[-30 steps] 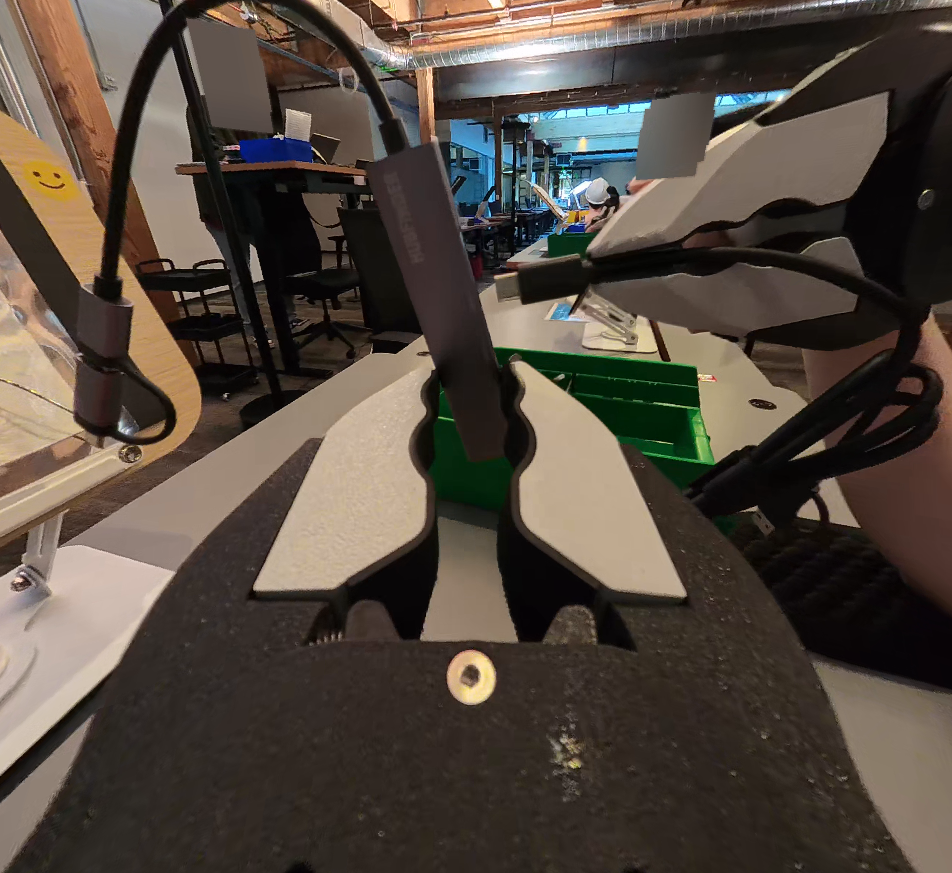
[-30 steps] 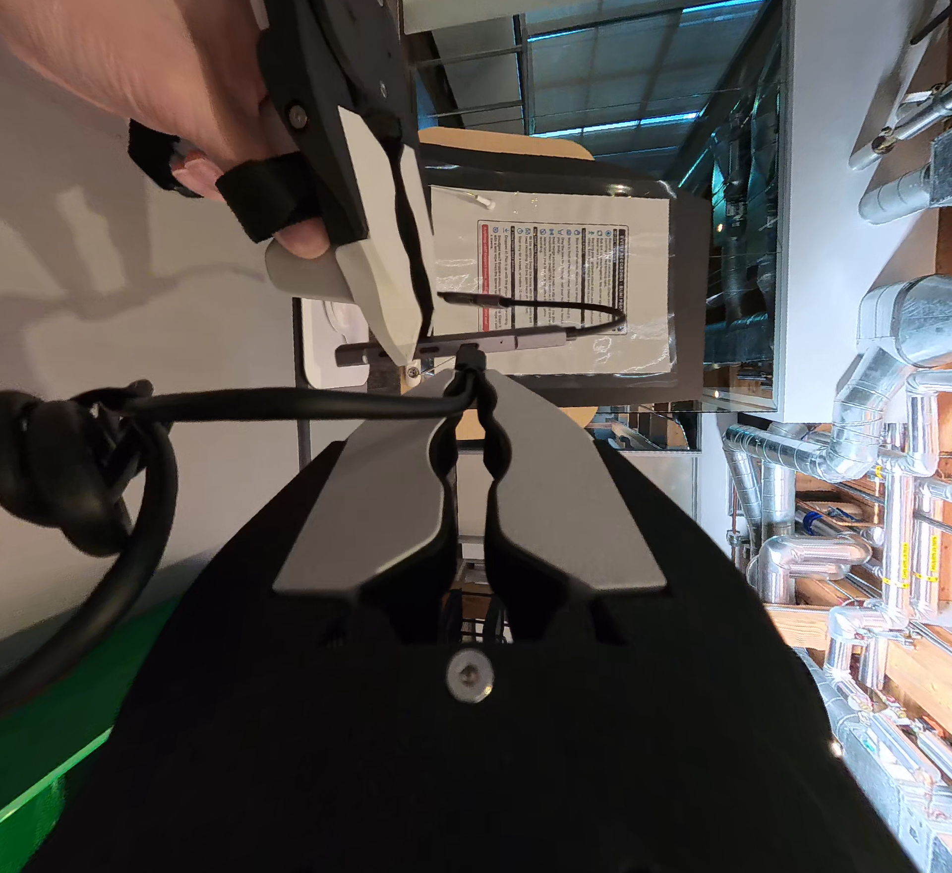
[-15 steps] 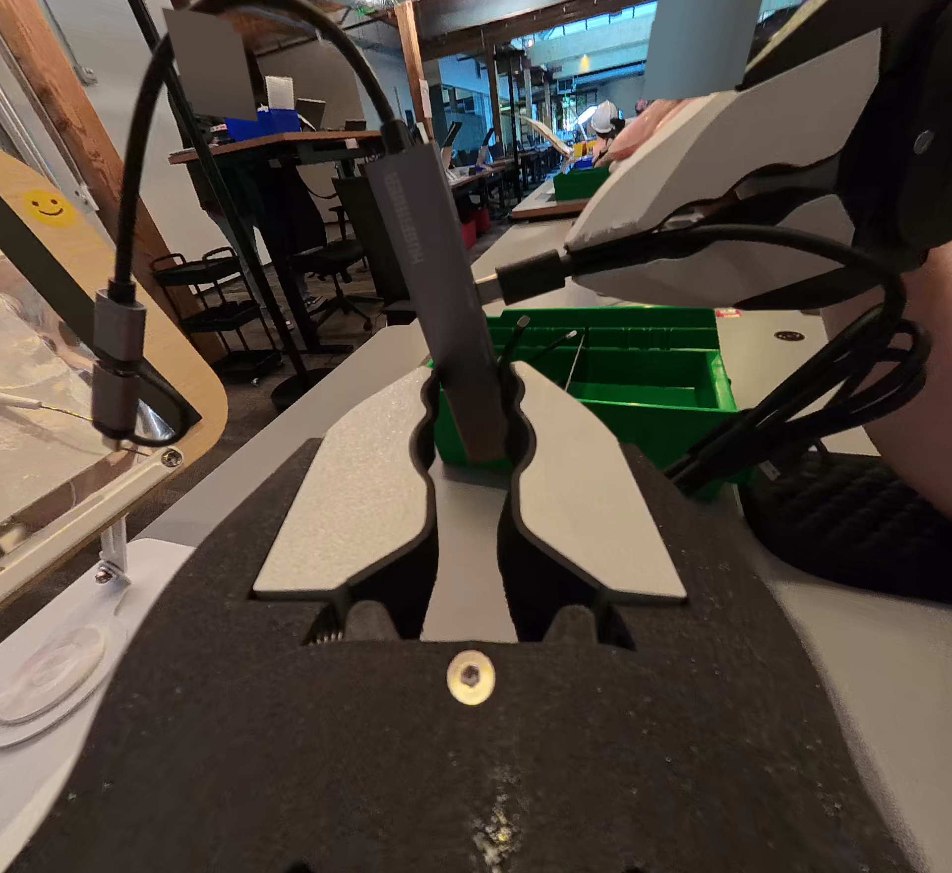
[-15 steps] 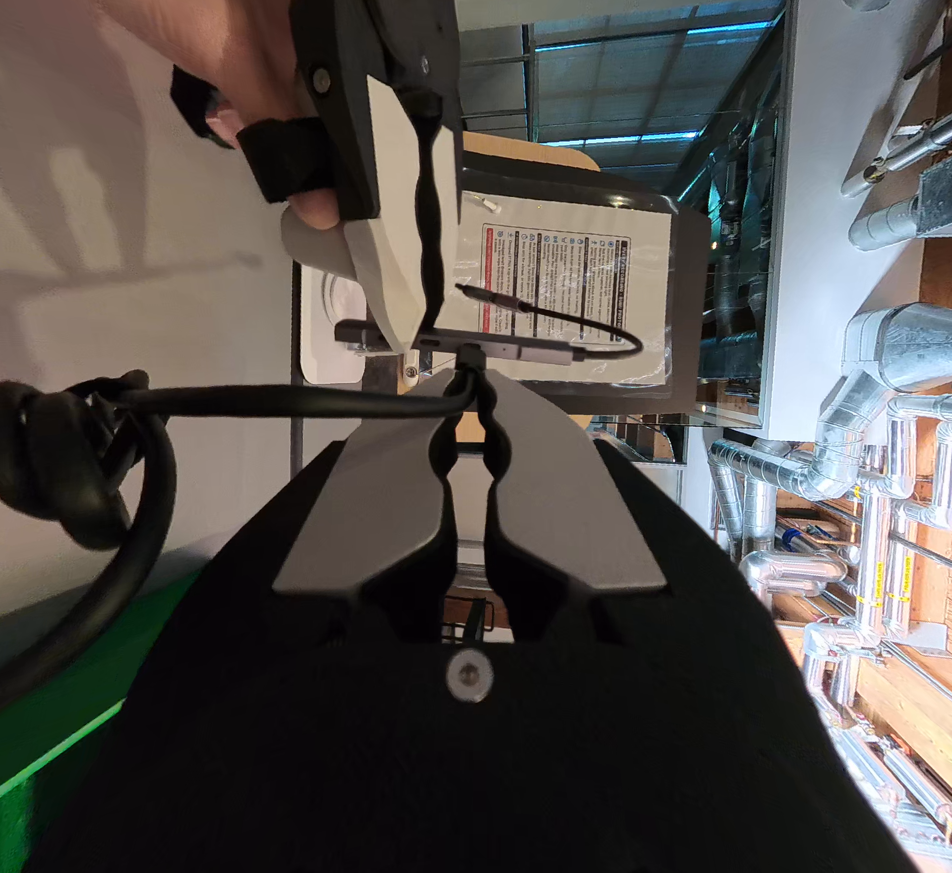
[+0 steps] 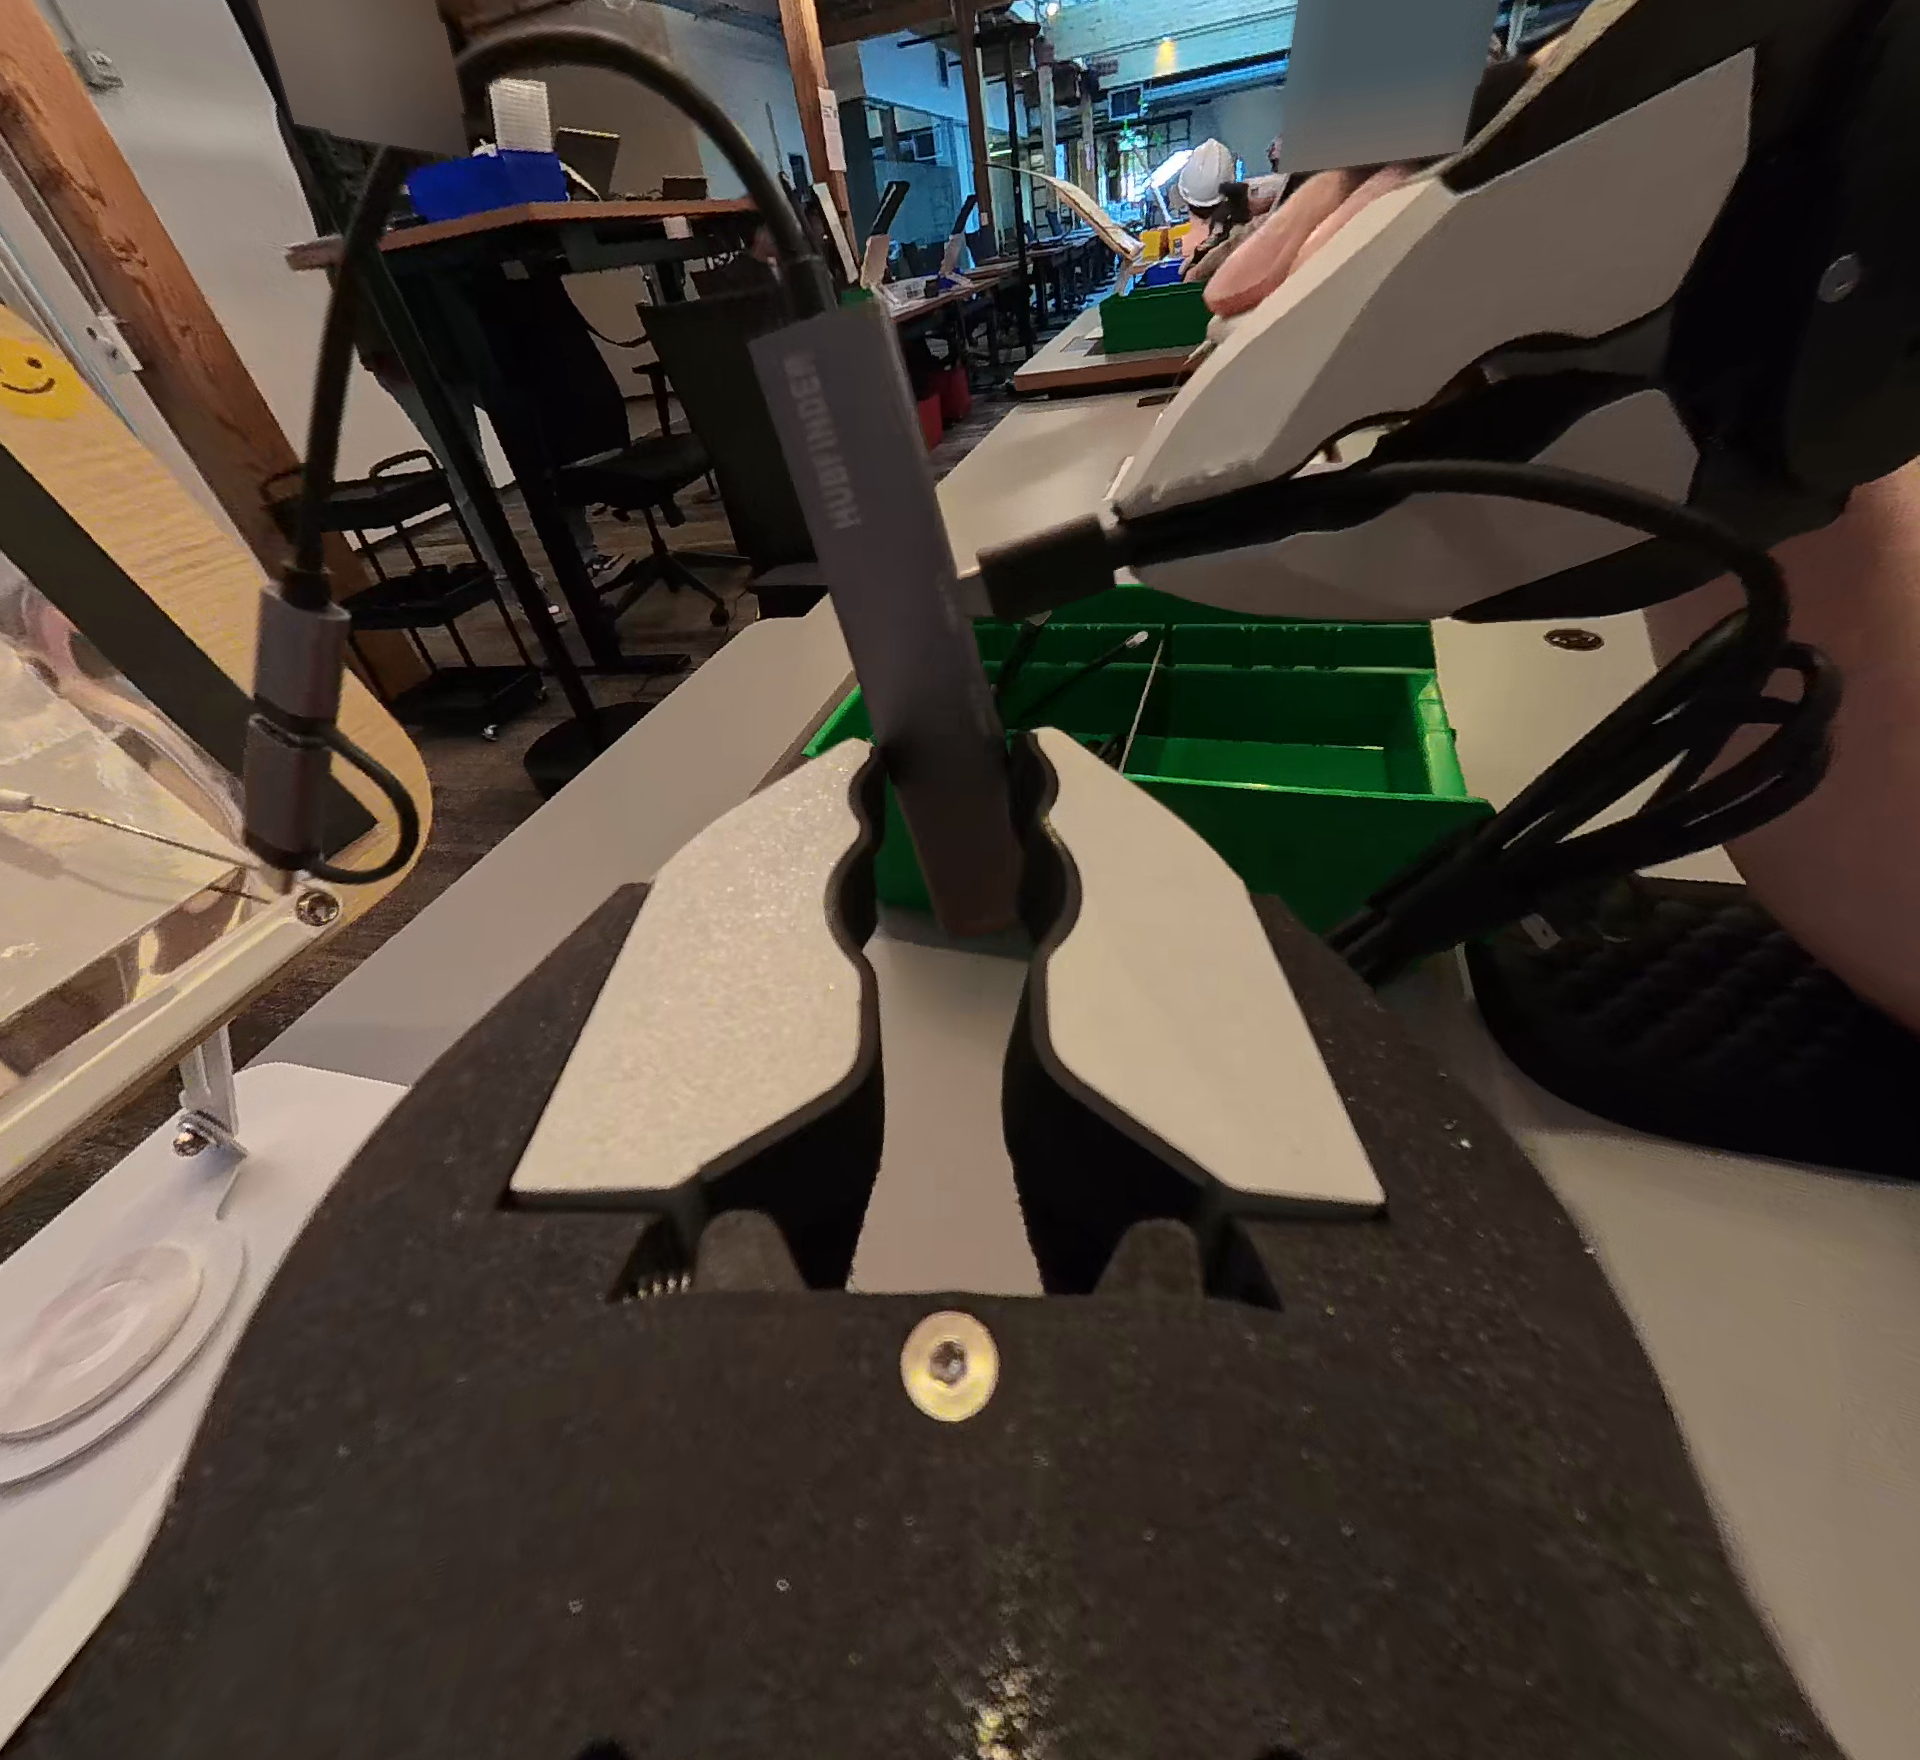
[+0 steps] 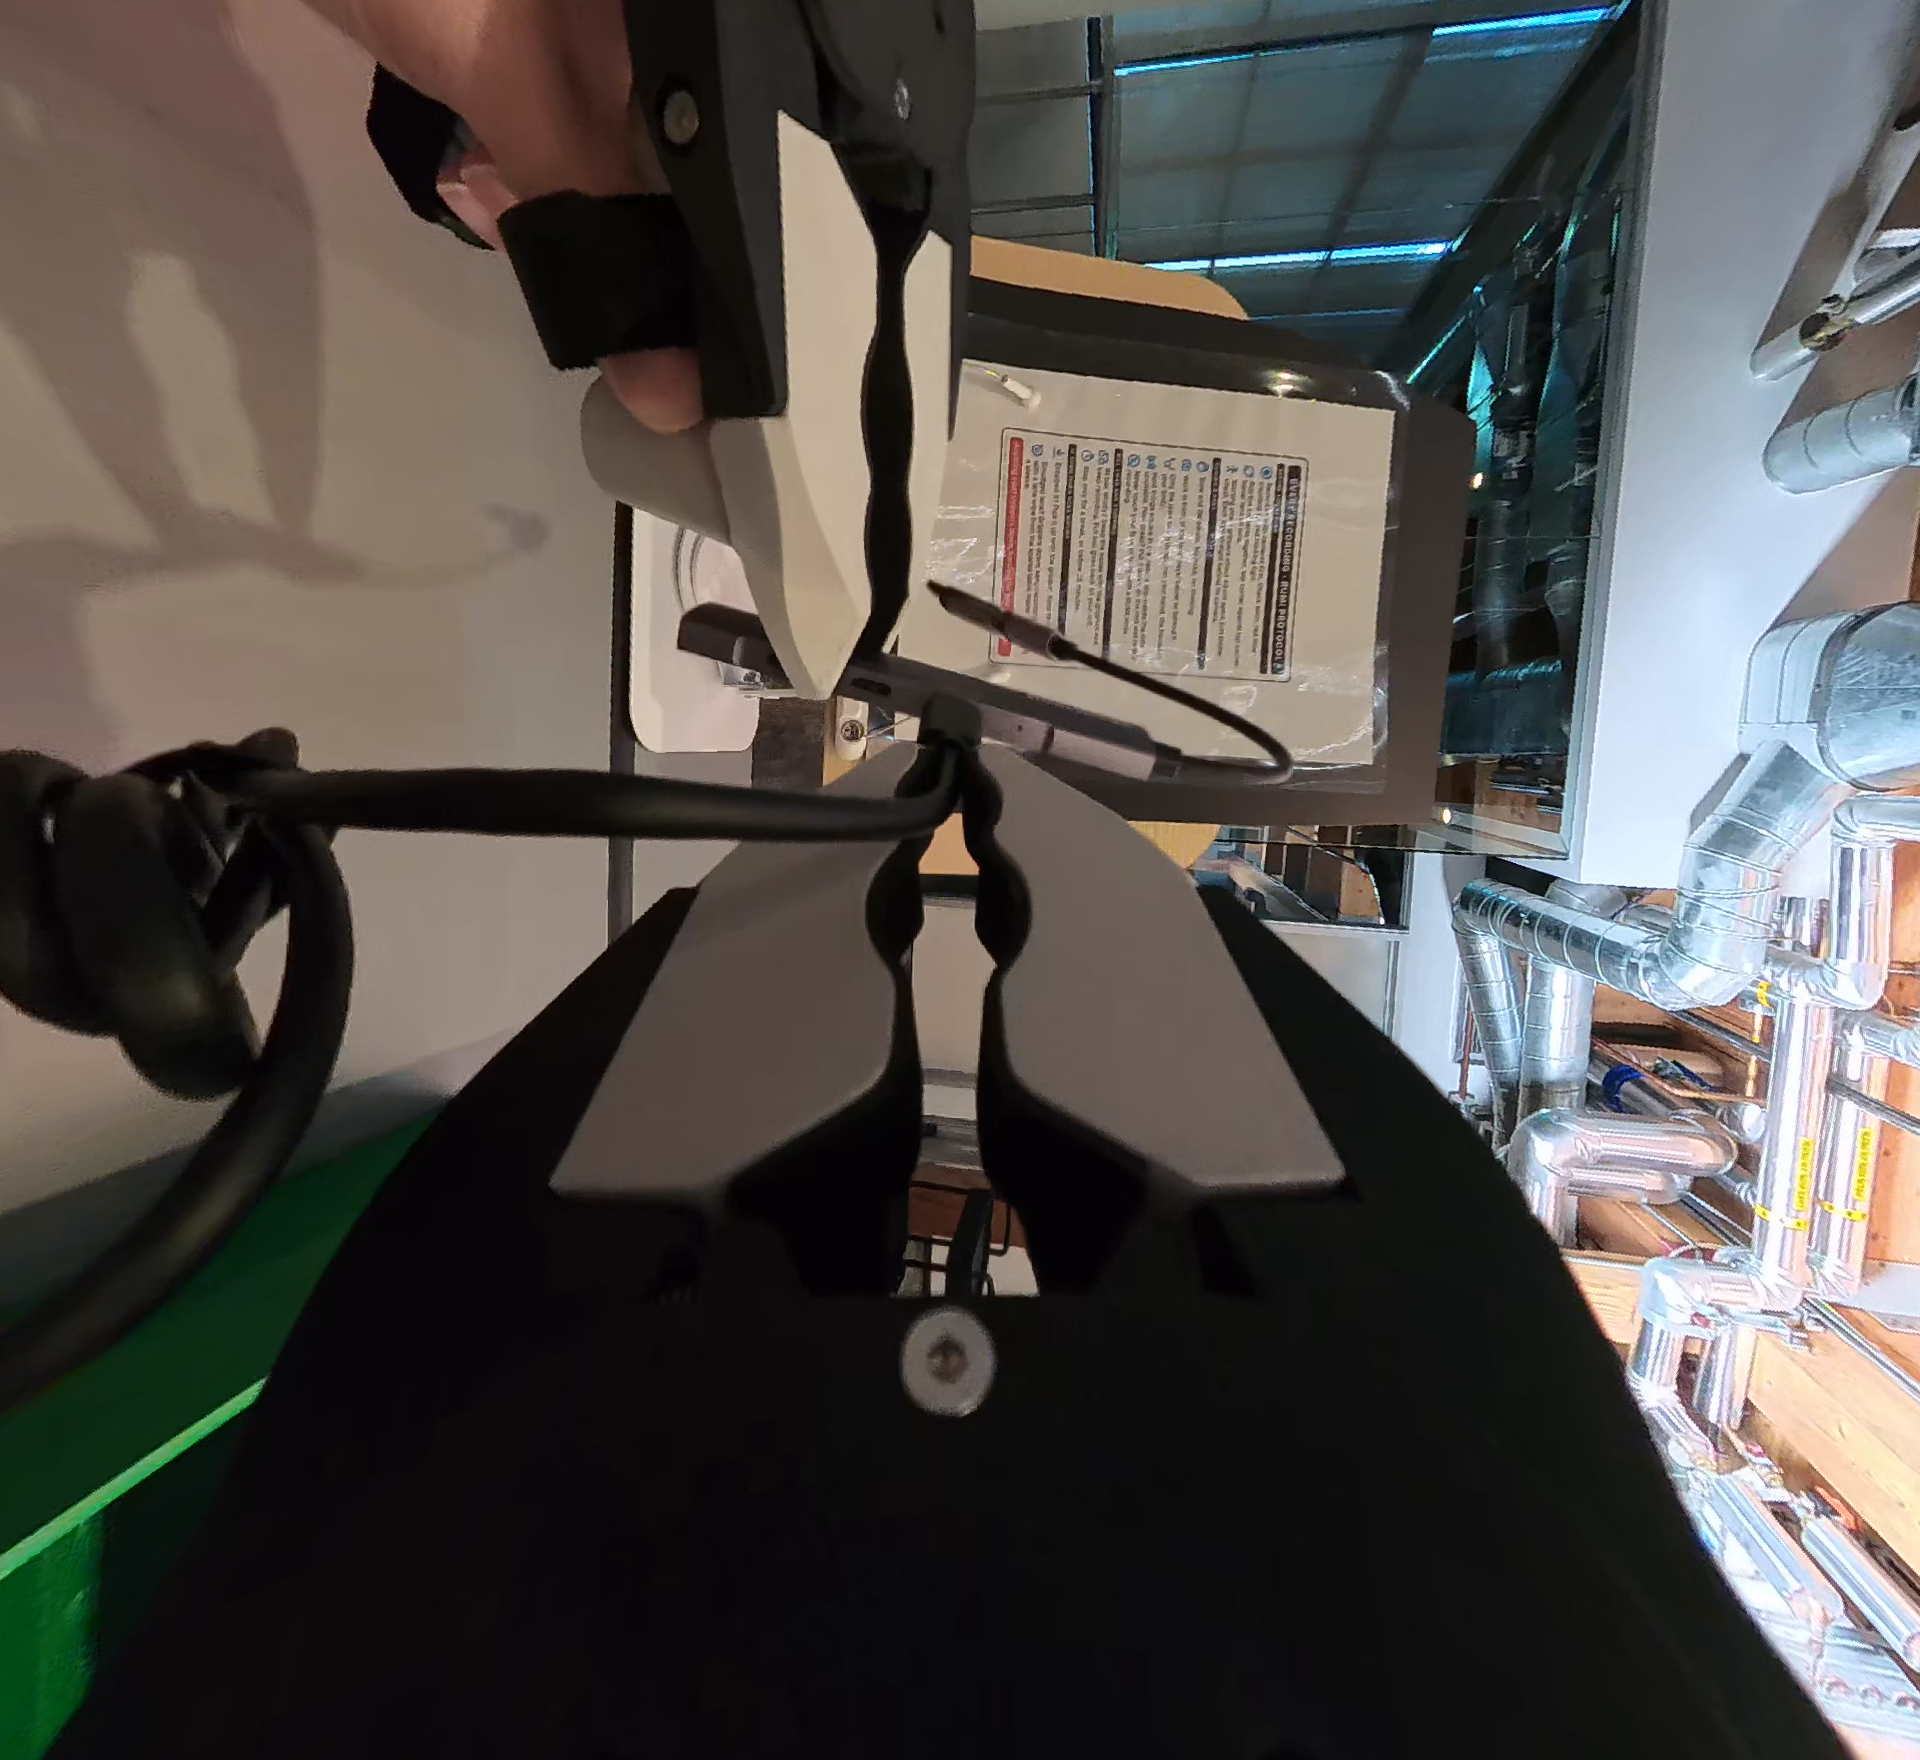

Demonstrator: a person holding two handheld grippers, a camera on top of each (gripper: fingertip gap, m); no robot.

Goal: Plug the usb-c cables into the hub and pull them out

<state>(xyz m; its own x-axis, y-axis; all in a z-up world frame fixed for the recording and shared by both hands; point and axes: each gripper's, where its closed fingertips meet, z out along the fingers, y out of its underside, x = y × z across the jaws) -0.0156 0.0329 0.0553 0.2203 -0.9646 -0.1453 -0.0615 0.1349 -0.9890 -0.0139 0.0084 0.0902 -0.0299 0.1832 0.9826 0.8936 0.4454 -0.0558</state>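
Observation:
My left gripper (image 5: 945, 760) is shut on the lower end of a slim grey hub (image 5: 883, 547) and holds it upright above the table. The hub's own thin tail cable (image 5: 582, 63) arcs over to the left and ends in a grey connector (image 5: 296, 671) that hangs free. My right gripper (image 6: 956, 765) is shut on the plug of a black usb-c cable (image 6: 582, 791). It also shows in the left wrist view (image 5: 1127, 515), coming in from the right. The plug (image 5: 1044, 557) butts against the hub's side edge with no metal tip showing. In the right wrist view the hub (image 6: 1049, 728) lies across my fingertips.
A green bin (image 5: 1278, 806) with dividers stands right behind the hub. The cable's coiled bundle (image 5: 1662, 775) hangs by a person's forearm over a black mat (image 5: 1714, 1035). A wooden board with a sheet in a clear sleeve (image 6: 1174, 557) stands at the left on a white base (image 5: 104, 1295). Some 5 centimeters of space lies between my two pairs of fingers.
The right gripper moved its plug left into the hub's side; the bare metal tip seen one second ago is now hidden. The left gripper kept its hold on the hub.

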